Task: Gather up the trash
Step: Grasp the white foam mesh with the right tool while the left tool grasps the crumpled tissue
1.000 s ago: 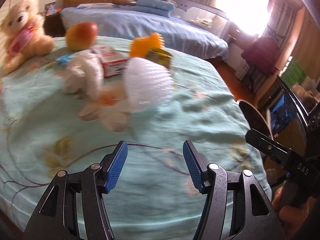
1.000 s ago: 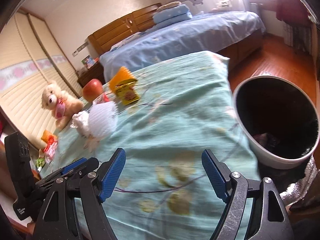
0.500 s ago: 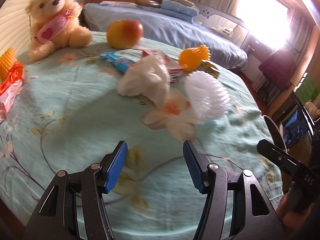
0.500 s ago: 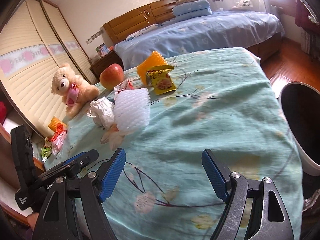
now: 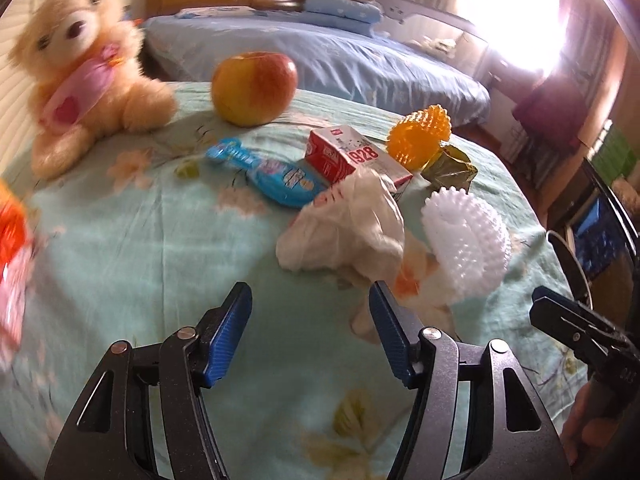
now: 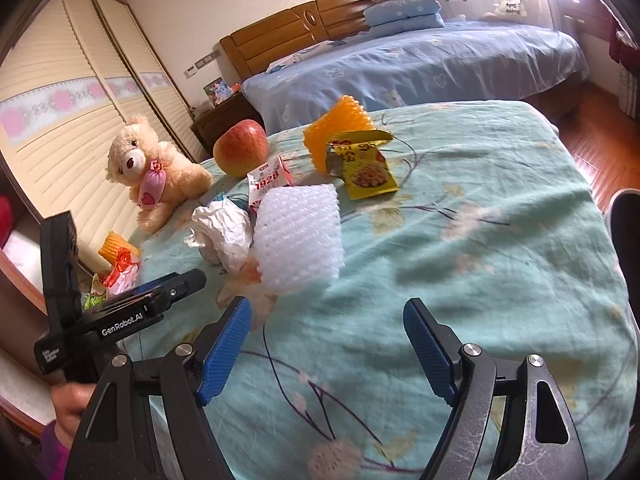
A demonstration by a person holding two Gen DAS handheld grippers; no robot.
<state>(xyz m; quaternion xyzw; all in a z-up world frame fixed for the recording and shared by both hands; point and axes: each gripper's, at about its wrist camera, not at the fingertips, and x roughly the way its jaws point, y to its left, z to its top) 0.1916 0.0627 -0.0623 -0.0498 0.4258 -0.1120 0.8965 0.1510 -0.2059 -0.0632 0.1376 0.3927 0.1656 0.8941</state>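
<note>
Collection appears not yet begun at this cluster: left gripper and right gripper both hang released and empty above the green cloth, and the bin shows only as a dark edge far right of the apple. Trash counted near the apple: one crumpled tissue, one white foam net, one orange foam net, one yellow wrapper, one blue wrapper, one small carton. Non-trash: one apple, one teddy bear.

Crumpled paper tissue; white foam net; glossy blue wrapper; plush bear.
</note>
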